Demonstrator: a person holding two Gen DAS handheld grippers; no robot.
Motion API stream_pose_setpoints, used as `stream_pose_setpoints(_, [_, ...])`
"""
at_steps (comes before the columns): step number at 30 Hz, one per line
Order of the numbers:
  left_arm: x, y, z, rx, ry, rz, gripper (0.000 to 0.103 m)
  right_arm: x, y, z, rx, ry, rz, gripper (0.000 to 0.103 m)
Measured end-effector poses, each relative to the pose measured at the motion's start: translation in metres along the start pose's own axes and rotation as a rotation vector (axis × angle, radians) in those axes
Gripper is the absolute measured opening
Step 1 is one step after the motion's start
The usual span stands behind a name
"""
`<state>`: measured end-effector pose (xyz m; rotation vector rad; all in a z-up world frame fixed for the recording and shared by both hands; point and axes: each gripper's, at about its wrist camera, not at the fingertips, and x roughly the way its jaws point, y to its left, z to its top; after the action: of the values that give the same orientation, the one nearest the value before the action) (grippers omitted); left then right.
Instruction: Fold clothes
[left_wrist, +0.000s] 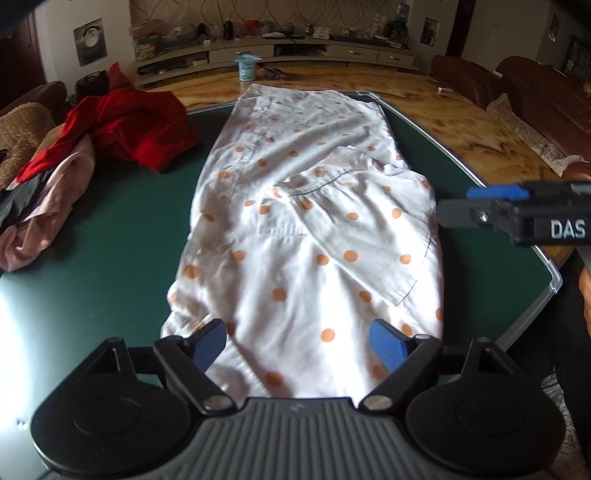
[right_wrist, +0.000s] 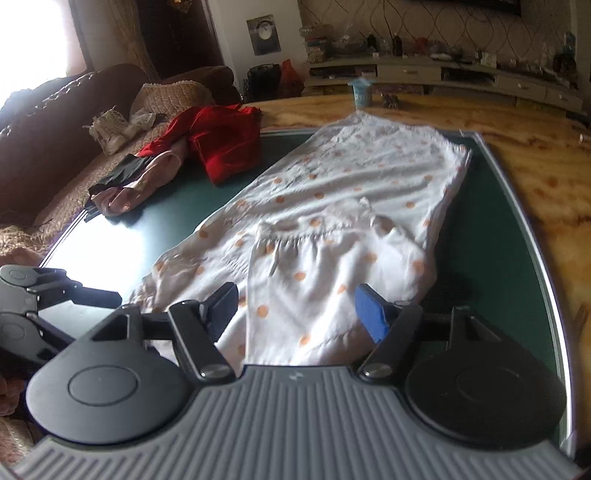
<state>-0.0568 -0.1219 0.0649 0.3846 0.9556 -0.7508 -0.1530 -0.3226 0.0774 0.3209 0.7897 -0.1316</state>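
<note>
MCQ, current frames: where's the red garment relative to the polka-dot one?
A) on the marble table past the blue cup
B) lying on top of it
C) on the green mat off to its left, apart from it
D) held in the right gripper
C: the red garment sits crumpled on the green mat left of the white polka-dot garment, with bare mat between them; both grippers are open and hold nothing.

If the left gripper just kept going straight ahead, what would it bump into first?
Most likely the white polka-dot garment spread on the green mat. The left gripper, jaws open, already has that cloth between them; how far above it sits is hard to judge.
</note>
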Motion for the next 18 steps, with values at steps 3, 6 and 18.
stream_pose_setpoints(3, [-0.020, 0.020, -0.016, -0.024, -0.008, 0.029, 0.089, -0.007, 0.009, -0.025, 0.079, 0.025, 0.035, 0.078])
stream_pose_setpoints(6, [-0.030, 0.040, -0.035, -0.015, 0.011, 0.050, 0.089, -0.015, 0.036, -0.046, -0.002, 0.002, 0.054, 0.078])
stream_pose_setpoints(18, [-0.048, 0.069, -0.076, 0.047, 0.050, 0.065, 0.089, 0.012, 0.179, -0.098, -0.819, 0.032, 0.072, 0.078])
